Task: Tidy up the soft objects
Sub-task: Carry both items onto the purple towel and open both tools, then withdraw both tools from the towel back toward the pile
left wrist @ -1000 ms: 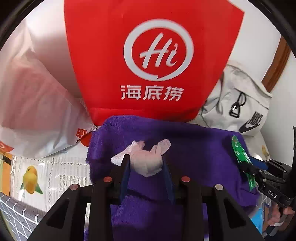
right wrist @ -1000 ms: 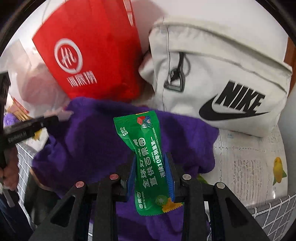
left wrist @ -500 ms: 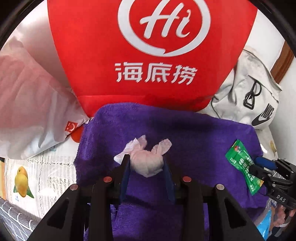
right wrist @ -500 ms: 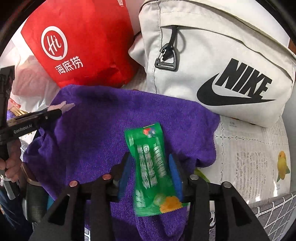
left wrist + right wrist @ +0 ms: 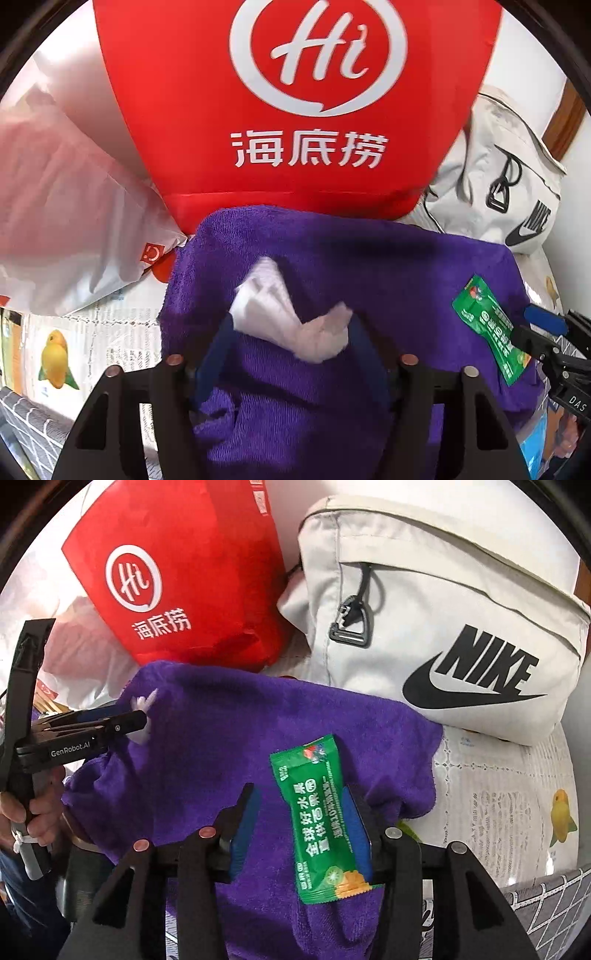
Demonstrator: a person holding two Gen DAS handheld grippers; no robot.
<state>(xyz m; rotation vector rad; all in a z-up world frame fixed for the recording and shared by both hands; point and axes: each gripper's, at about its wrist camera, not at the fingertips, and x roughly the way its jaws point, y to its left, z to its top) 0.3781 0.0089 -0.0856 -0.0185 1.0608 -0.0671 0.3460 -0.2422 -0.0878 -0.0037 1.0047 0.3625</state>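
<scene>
A purple towel (image 5: 369,266) is spread in front of the bags. On it lies a crumpled white tissue (image 5: 291,325), between the fingers of my left gripper (image 5: 293,354). Those jaws are opening and neither pad presses on the tissue. In the right wrist view a green snack packet (image 5: 321,819) lies flat on the towel (image 5: 229,738). My right gripper (image 5: 301,827) stands open around it, with a gap on the left side and the right finger (image 5: 356,830) close beside it. The left gripper (image 5: 140,720) also shows there, at the towel's left edge.
A red paper bag (image 5: 295,110) stands behind the towel, and a white Nike bag (image 5: 443,627) lies to its right. A translucent plastic bag (image 5: 74,221) is at the left. The fruit-print tablecloth (image 5: 498,794) shows on either side. A hand (image 5: 22,812) holds the left gripper.
Both grippers have let go. The left jaws spread and the tissue loosened onto the towel. The right jaws widened and the green packet now lies flat on the towel.
</scene>
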